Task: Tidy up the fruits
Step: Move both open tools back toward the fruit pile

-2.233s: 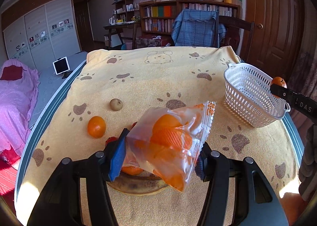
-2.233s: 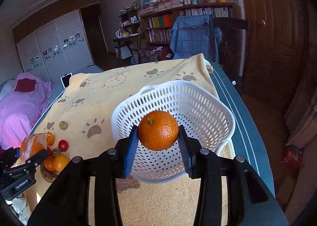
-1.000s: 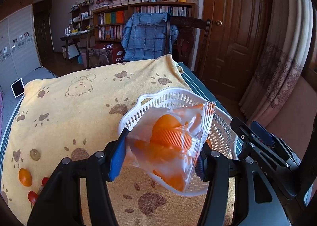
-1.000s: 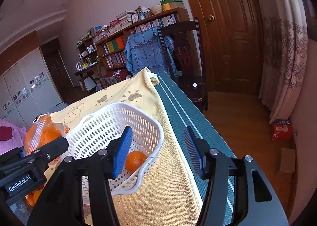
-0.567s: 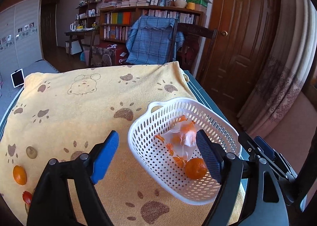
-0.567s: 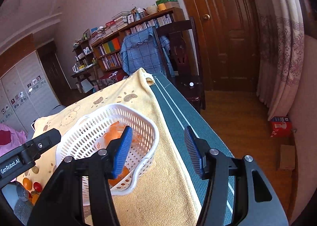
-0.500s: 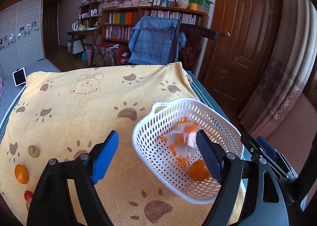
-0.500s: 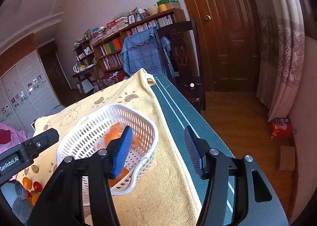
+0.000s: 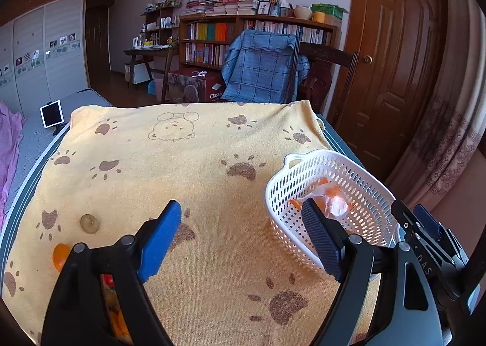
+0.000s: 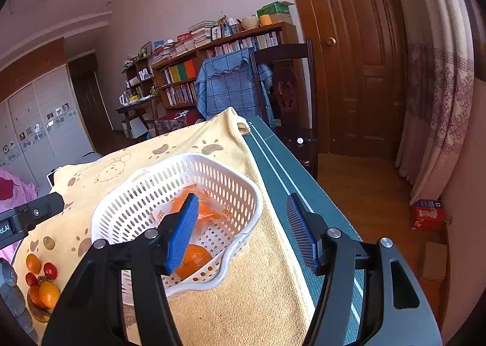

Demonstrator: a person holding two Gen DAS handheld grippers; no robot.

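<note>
Left wrist view: the left gripper [image 9: 243, 242] hangs over the yellow towel [image 9: 188, 164] with its jaws wide apart and nothing between them. The white basket [image 9: 306, 161] sits by the towel's right edge, near the table's [image 10: 282, 182] right side, and holds a clear bag [image 9: 334, 205] of orange pieces. The right wrist view shows the bag lying toward the basket's far side and a loose orange [image 10: 194, 258] at its near wall. The right gripper [image 10: 243, 232] is also spread open and empty, hovering over the basket's near right rim, partly out past the towel's edge.

The fruit not yet sorted lies at the towel's near left corner. In the left view a small brown fruit [image 9: 89, 223] and an orange one [image 9: 59, 255] sit left of the left gripper's blue pad, with more red and orange fruit just behind its left finger. The right view shows the same cluster: two red tomatoes [image 10: 50, 270] and several orange fruits [image 10: 48, 293] on what looks like a banana, though it is mostly hidden.

So the next pick lies left and slightly back of the left gripper, well apart from the right one, and the left hand is clearly nearer. The round fruits have no long axis to align with.
</note>
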